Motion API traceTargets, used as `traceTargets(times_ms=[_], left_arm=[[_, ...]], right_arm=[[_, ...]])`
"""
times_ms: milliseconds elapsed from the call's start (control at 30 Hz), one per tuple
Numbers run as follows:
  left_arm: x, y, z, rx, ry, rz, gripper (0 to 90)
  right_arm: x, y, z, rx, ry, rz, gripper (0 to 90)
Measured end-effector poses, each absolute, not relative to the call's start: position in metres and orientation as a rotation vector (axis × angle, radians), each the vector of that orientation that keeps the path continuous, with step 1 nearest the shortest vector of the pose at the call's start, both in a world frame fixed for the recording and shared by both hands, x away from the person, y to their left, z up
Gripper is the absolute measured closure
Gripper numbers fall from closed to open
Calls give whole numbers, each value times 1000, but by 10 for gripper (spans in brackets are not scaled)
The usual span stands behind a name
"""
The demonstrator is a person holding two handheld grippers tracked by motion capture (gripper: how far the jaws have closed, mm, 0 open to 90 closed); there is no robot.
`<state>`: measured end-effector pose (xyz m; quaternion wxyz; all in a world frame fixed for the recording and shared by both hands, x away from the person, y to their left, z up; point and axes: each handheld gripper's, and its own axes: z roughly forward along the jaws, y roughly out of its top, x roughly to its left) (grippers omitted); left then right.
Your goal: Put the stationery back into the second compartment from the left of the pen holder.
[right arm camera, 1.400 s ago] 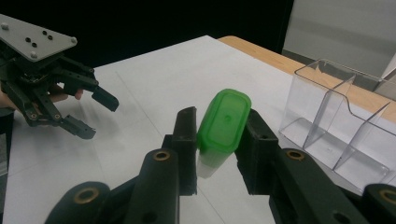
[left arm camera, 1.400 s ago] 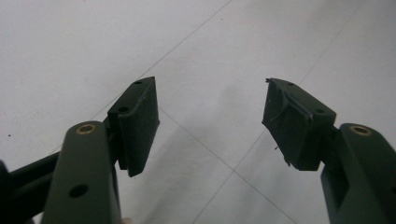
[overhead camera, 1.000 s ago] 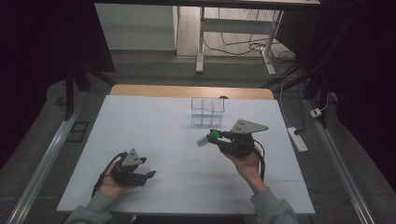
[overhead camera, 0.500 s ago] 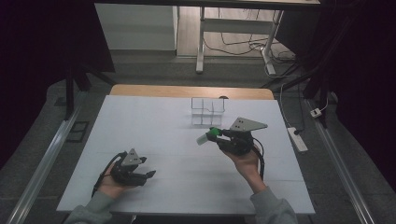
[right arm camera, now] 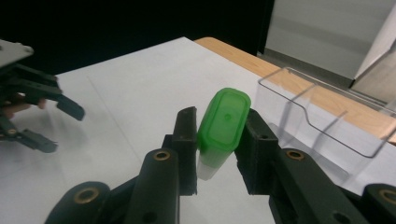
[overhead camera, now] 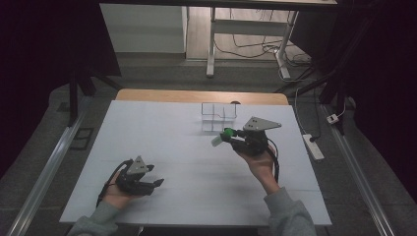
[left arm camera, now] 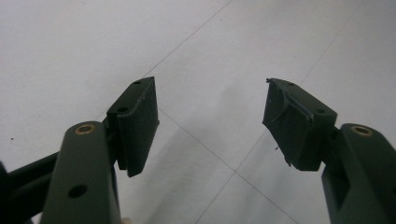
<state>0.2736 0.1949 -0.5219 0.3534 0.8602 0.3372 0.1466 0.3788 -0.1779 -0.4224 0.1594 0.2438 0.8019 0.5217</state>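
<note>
green-capped tube [right arm camera: 219,135] lower body hidden behind fingers [right arm camera: 187,140]

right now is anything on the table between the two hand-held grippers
No. In the high view, bare white table lies between the left hand-held gripper and the right hand-held gripper, which holds a green-capped tube.

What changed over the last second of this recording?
Nothing visibly changed. The right gripper stays shut on the green-capped bottle near the clear organizer; the left gripper stays open low over the table.

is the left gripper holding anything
No, the left gripper is open with only bare table between its pads.
</note>
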Motion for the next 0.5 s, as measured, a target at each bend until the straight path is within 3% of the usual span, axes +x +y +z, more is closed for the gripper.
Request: traceTargets(times_ms=[500], left_arm=[[274, 195, -521, 2219, 870, 383, 349]], right_arm=[[407, -185, -408, 766, 2236, 1479, 697]])
